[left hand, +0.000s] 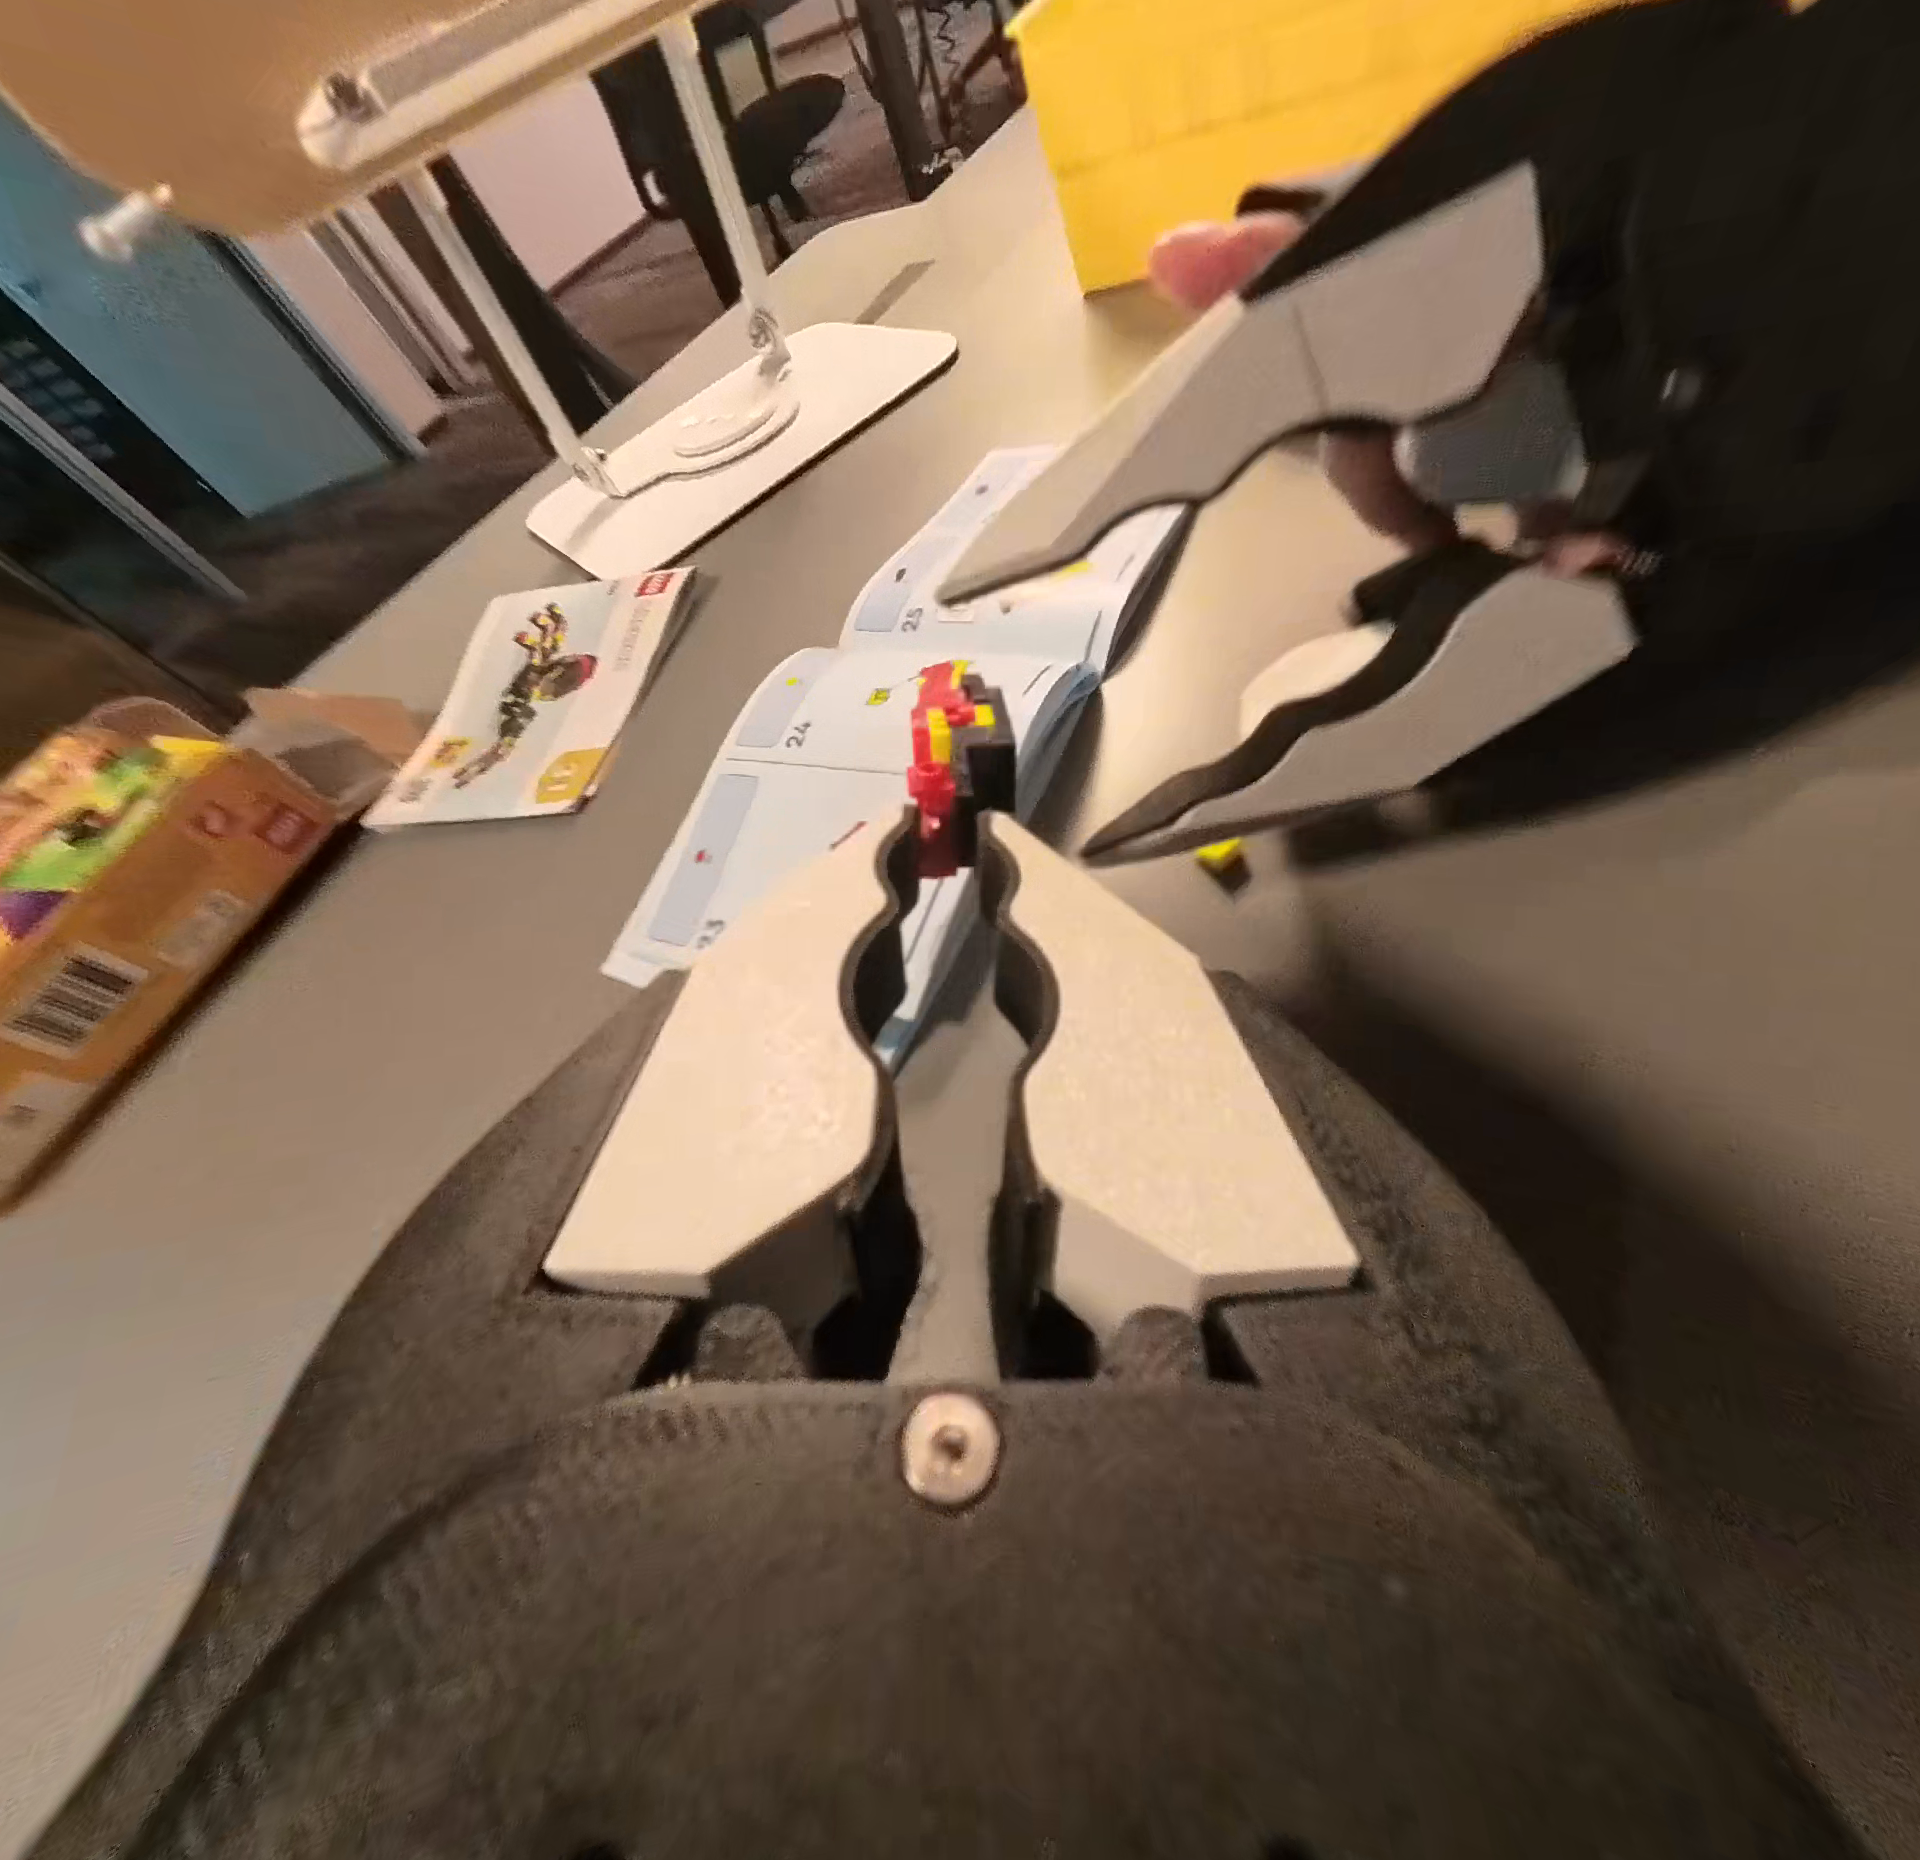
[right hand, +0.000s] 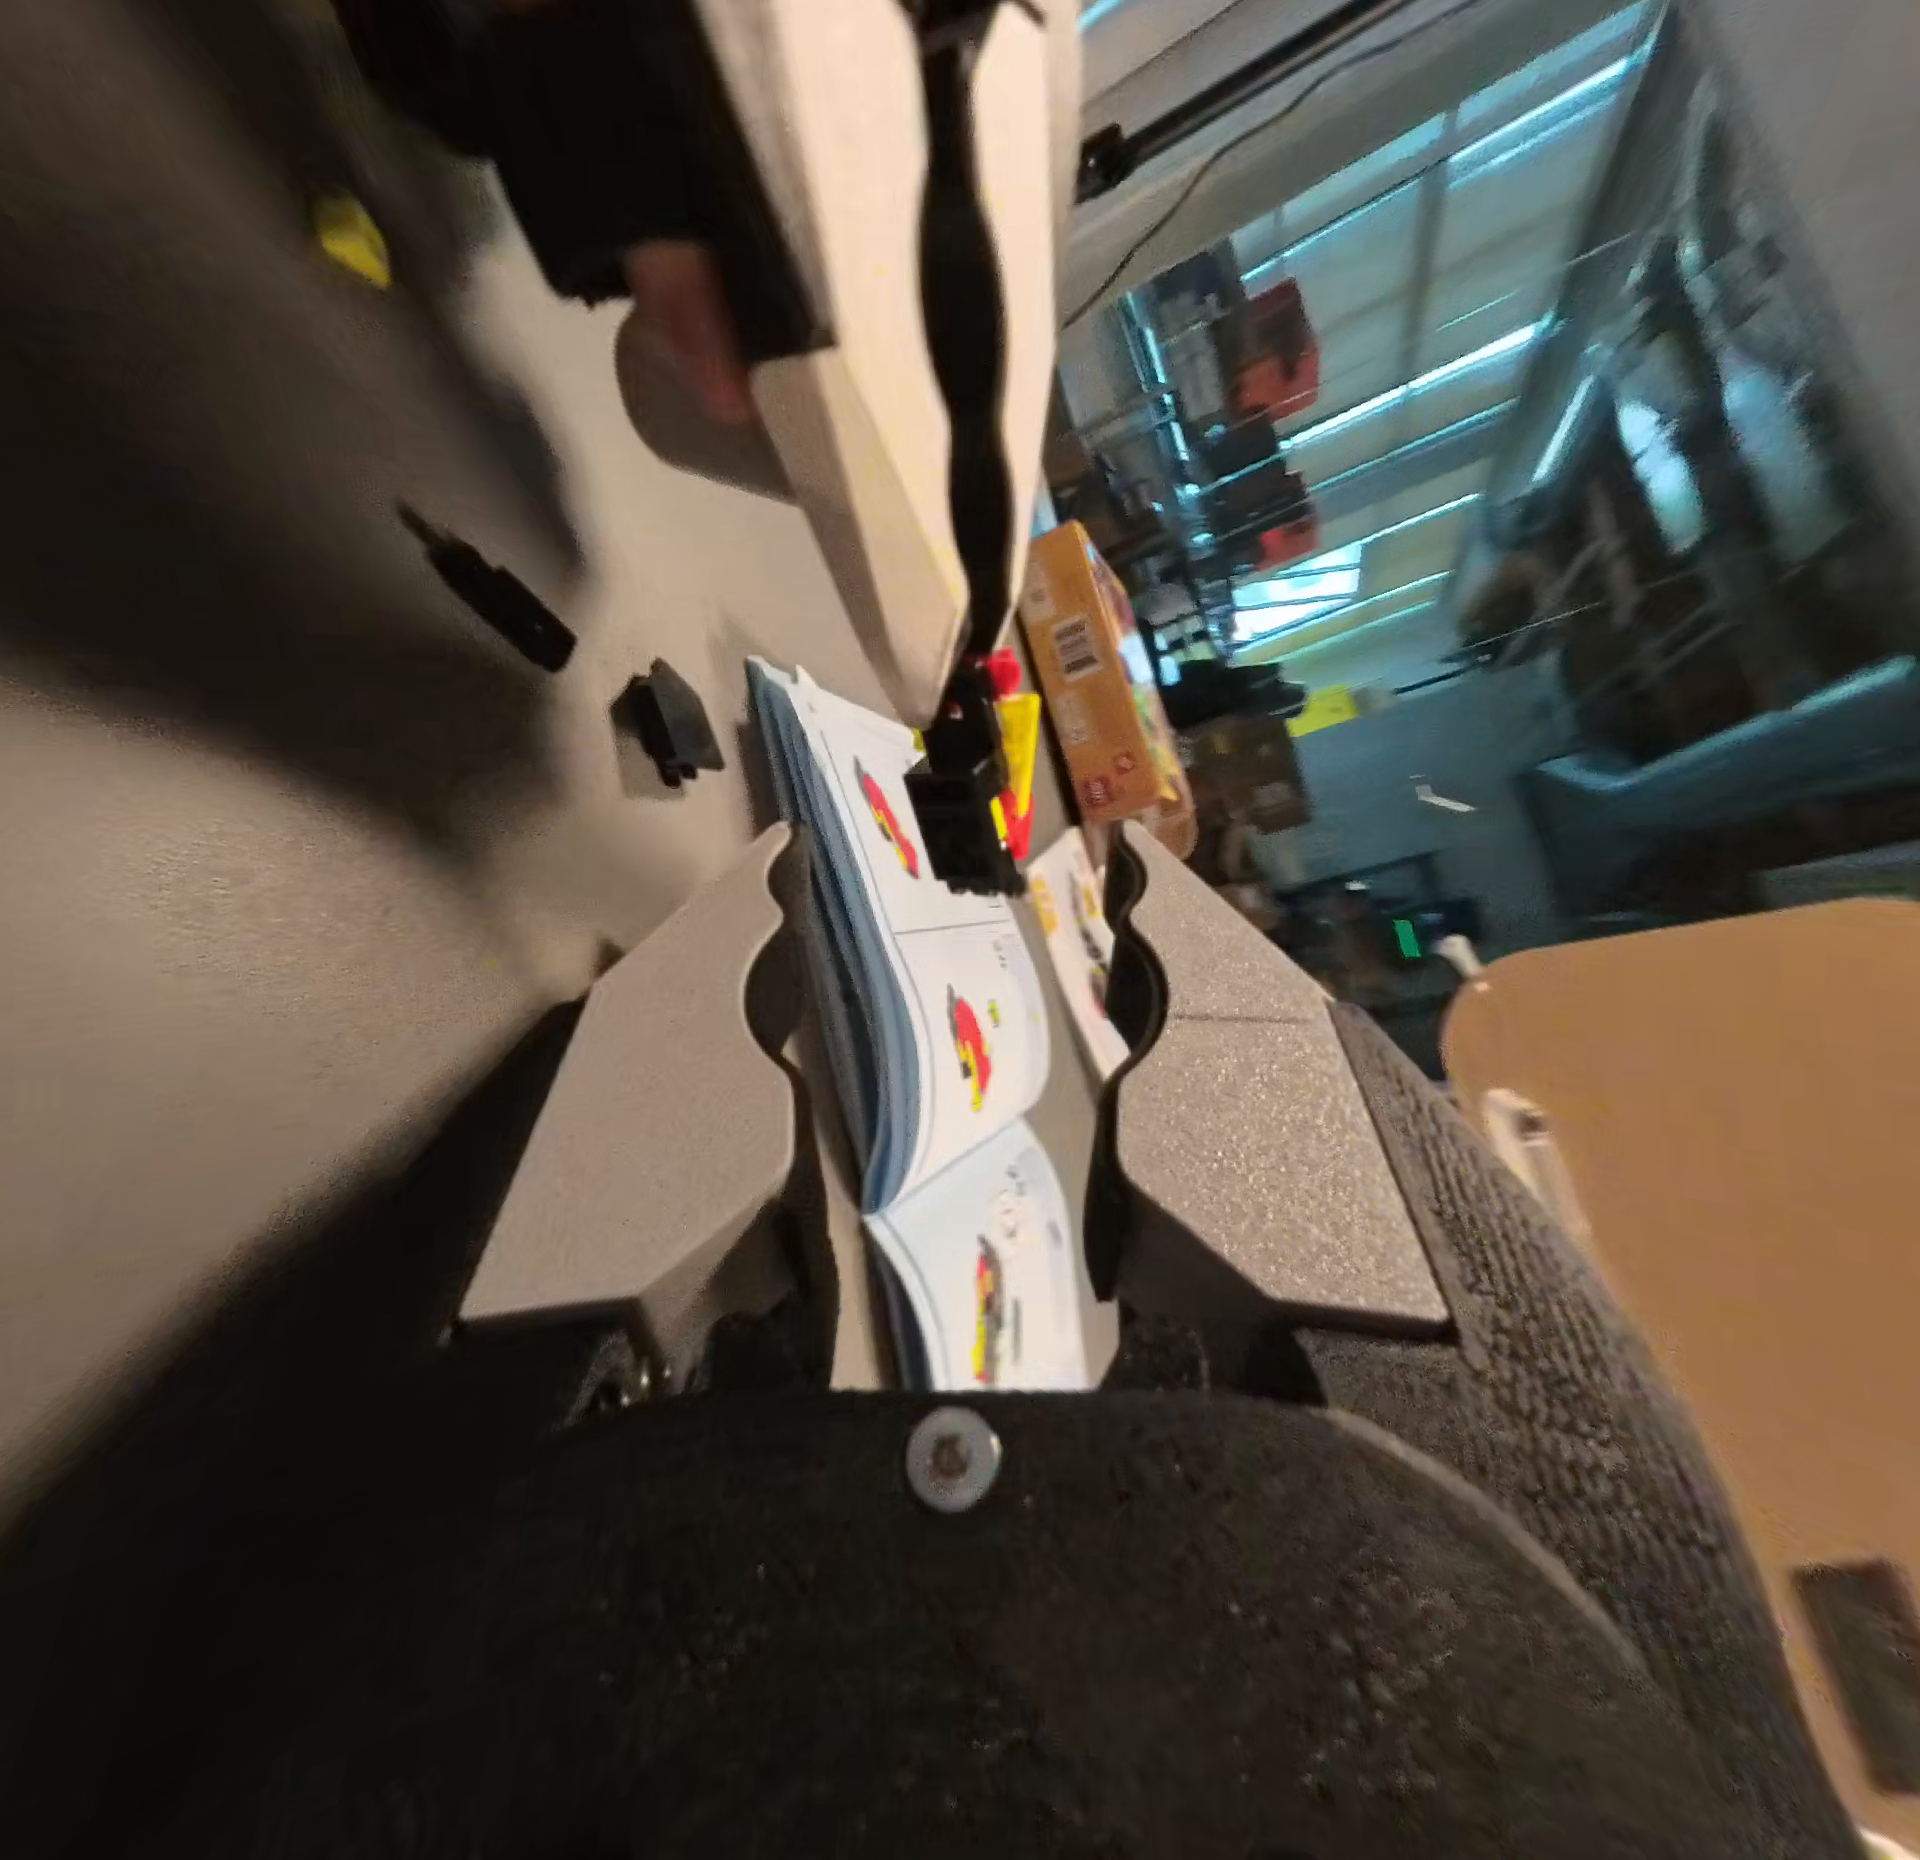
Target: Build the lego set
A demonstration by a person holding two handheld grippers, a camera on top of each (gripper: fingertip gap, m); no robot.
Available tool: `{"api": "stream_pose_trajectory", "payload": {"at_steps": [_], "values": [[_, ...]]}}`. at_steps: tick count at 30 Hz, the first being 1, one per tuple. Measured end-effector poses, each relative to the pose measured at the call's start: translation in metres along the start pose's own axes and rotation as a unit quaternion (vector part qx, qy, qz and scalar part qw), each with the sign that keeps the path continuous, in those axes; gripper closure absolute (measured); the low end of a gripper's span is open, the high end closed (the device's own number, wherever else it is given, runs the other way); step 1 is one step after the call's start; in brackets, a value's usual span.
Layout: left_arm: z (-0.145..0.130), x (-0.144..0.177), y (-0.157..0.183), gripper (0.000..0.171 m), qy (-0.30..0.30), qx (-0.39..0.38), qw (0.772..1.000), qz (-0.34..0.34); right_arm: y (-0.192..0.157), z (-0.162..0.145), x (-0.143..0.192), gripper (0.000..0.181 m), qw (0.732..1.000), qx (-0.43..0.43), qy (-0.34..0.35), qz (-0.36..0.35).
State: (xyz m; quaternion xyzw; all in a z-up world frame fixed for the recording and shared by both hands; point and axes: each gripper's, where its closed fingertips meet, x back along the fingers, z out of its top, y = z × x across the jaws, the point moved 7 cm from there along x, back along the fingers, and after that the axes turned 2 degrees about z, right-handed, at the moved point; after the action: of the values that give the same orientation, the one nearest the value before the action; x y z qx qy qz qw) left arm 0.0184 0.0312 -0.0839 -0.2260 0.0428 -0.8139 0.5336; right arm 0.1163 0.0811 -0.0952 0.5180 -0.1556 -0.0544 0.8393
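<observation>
Jaws of the left gripper (left hand: 943, 823) pinch a part-built red, yellow and black lego model (left hand: 956, 761) above the open instruction booklet (left hand: 790, 771), the right gripper (right hand: 951, 854) gapes empty, and loose pieces (right hand: 665, 724) beside the booklet suggest building remains.

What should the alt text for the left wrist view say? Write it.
The left gripper is shut on a small red, yellow and black lego assembly, held above an open instruction booklet on a grey table. The right gripper hangs open at upper right.
</observation>
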Motion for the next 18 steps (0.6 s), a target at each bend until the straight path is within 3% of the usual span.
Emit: {"api": "stream_pose_trajectory", "payload": {"at_steps": [5,9,13,18], "values": [[0.005,0.001,0.002,0.163,0.012,0.088,0.995,-0.04,0.0,0.003,-0.012,0.129,0.996,0.075,-0.036,-0.038],[0.007,0.002,0.006,0.163,0.018,0.103,0.993,-0.053,0.004,0.003,-0.014,0.158,0.995,0.08,-0.034,-0.049],[0.008,0.004,0.01,0.162,0.033,0.069,0.996,-0.055,0.004,0.001,-0.011,0.16,0.998,0.049,0.006,-0.029],[0.009,0.006,0.021,0.159,0.058,-0.053,0.995,-0.054,0.004,-0.002,-0.005,0.16,0.997,-0.002,0.075,0.017]]}}
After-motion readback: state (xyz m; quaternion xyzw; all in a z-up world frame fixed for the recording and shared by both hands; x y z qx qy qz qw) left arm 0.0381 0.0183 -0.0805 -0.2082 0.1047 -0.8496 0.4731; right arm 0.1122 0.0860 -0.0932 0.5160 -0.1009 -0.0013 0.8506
